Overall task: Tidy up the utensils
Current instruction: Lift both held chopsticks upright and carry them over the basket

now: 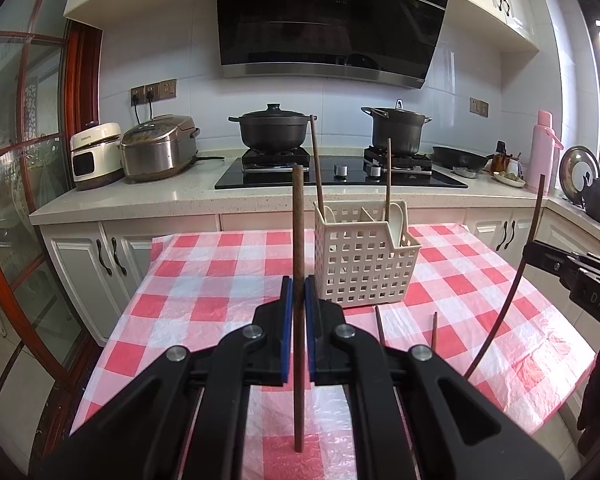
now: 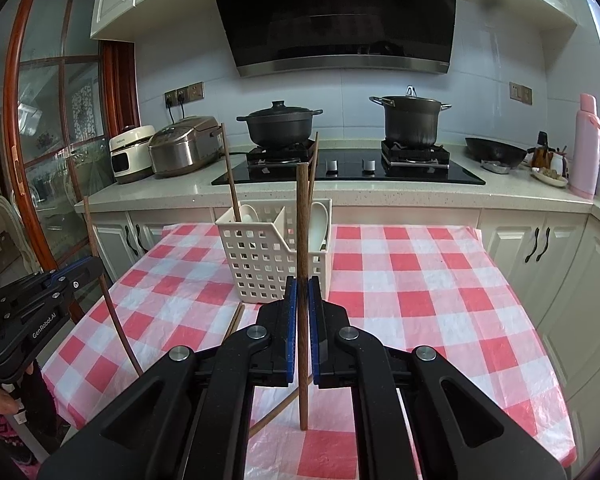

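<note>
Two compartments in the white basket [image 1: 365, 256], mid-frame: each holds a chopstick [image 1: 317, 162] and, it seems, a pale spoon [image 1: 397, 220]. Left gripper [image 1: 298, 308] pinches one upright brown chopstick [image 1: 299, 240]; right gripper [image 2: 302, 308] pinches another chopstick [image 2: 302, 240].

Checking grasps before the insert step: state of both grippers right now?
Left gripper: closed, holding a brown chopstick upright.
Right gripper: closed, holding another brown chopstick upright.
</note>
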A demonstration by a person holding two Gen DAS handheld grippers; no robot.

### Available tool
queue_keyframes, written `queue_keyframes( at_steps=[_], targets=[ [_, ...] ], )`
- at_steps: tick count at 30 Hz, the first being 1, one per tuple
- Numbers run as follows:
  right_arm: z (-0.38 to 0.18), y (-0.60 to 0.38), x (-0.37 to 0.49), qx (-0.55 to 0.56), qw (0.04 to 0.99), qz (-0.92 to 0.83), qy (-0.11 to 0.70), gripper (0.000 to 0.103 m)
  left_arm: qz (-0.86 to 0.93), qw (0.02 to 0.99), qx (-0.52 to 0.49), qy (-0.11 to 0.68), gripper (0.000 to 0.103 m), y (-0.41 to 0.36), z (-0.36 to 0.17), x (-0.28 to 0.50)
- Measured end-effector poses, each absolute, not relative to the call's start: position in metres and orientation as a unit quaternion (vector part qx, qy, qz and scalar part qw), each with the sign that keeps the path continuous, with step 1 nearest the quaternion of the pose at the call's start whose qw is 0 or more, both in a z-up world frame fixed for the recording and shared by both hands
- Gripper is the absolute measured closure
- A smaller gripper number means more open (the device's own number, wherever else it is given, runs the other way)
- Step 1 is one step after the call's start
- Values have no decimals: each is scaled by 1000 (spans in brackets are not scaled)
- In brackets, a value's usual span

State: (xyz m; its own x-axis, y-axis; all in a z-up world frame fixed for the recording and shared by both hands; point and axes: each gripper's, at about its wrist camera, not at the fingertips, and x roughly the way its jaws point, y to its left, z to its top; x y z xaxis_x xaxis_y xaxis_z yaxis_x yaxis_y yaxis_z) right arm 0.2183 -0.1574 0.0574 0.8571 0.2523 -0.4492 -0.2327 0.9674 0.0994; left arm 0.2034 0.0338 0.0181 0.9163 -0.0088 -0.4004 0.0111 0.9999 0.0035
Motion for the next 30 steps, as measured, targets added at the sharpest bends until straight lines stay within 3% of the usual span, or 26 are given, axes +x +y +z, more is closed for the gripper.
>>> queue_keyframes(
  at_steps=[18,30],
  targets=[
    [73,-155,239,9,967,124,221,97,-10,983,18,184,97,26,39,221],
    [106,-158,273,6,976,119,185,97,-35,989,12,144,97,19,92,252]
  ],
)
